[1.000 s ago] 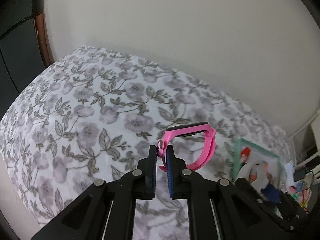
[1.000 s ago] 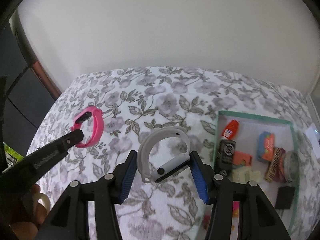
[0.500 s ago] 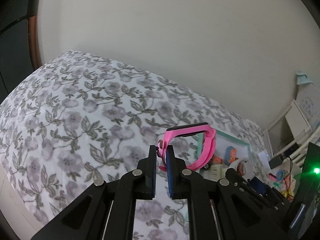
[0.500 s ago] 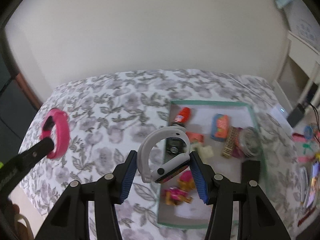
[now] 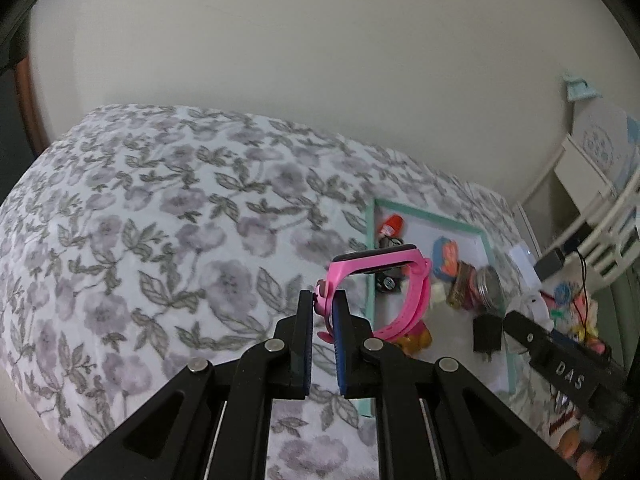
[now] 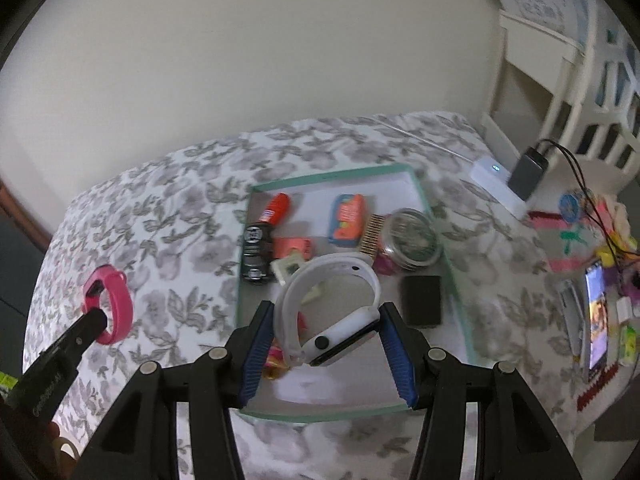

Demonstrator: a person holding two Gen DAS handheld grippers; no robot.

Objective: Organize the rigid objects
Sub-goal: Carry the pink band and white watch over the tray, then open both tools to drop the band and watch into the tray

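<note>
My left gripper is shut on the strap of a pink watch, held in the air over the floral bedspread at the left edge of a green-rimmed tray. In the right wrist view that pink watch hangs left of the tray. My right gripper is shut on a white watch, gripped across its case and strap, hovering over the tray's near half. The tray holds several small items: a red-capped tube, a black can, an orange box and a round jar.
A flat black block lies in the tray at the right. Right of the tray lie a white box with a cabled power bank, a lit phone and toys. A wall stands behind the floral bedspread.
Both grippers have swung to the right across the bed with their watches. The tray has come under the right gripper and up to the left one. Both grips are unchanged.
</note>
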